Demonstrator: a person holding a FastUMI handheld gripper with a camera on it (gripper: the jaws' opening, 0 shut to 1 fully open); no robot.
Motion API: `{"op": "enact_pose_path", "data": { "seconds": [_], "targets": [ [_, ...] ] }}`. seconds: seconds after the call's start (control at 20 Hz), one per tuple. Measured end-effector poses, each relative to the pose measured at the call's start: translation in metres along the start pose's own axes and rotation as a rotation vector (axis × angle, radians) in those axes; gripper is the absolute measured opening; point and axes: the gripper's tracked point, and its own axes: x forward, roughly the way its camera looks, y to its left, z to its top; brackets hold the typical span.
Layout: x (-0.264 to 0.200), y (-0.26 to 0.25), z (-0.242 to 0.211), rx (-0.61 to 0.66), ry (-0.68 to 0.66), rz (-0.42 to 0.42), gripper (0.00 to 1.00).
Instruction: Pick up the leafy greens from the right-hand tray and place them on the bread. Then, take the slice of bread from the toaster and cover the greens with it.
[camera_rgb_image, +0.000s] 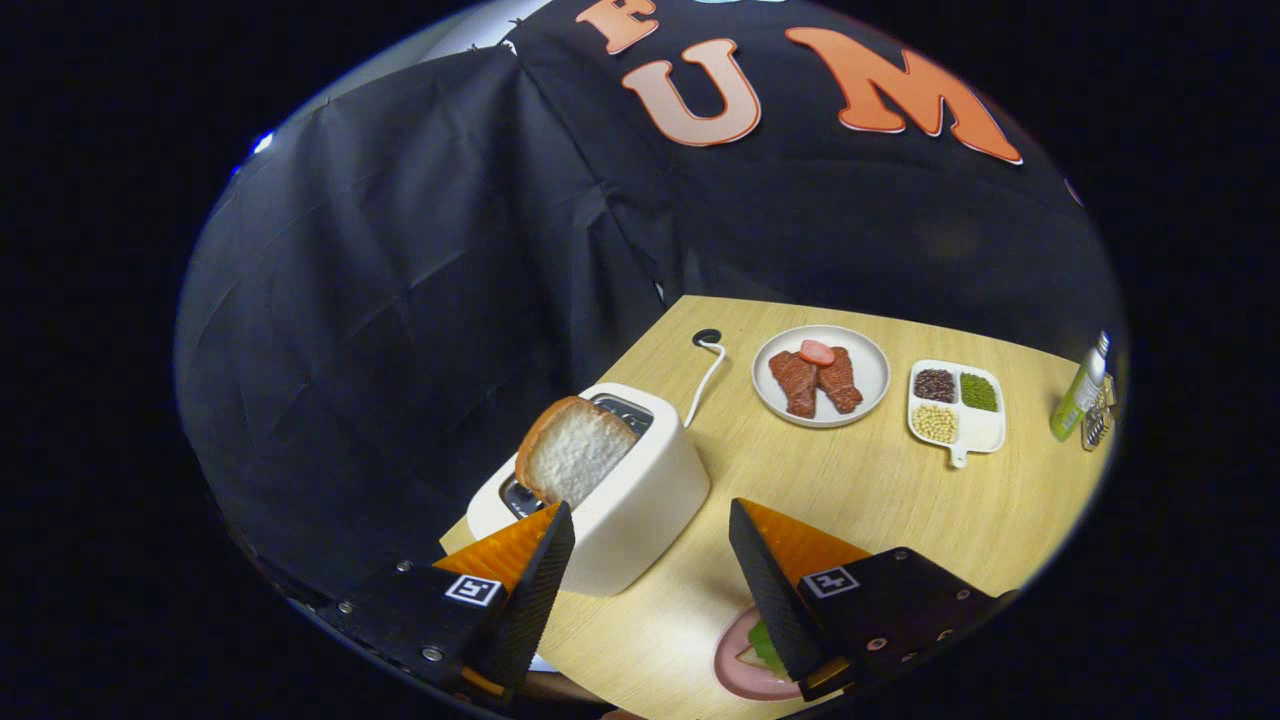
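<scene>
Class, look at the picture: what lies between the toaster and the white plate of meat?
In the gripper view, a white cord lies on the table between the toaster and the plate; gripper open.

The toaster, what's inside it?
A slice of bread sticks up out of one slot of the white toaster, tilted. The slot behind it looks empty. The bread's bottom part is hidden down inside. The open gripper holds nothing, its fingers either side of the toaster.

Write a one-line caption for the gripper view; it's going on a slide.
Open gripper fingers approach a white toaster holding a tilted slice of white bread on the light wooden table.
</scene>
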Motion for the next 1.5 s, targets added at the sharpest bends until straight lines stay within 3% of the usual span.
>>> {"op": "enact_pose_path", "data": {
  "seconds": [0.45,0.6,1.05,1.25,1.35,1.5],
  "targets": [
    [0.043,0.06,0.045,-0.086,0.048,0.011,0.94],
    [0.058,0.05,0.034,-0.105,0.104,-0.076,0.94],
    [0.083,0.044,0.023,-0.084,0.17,-0.126,0.83],
    [0.082,0.035,0.006,-0.021,0.218,-0.143,0.66],
    [0.081,0.04,-0.004,0.024,0.25,-0.114,0.51],
    [0.075,0.039,0.005,-0.008,0.207,-0.111,0.28]
  ]
}}
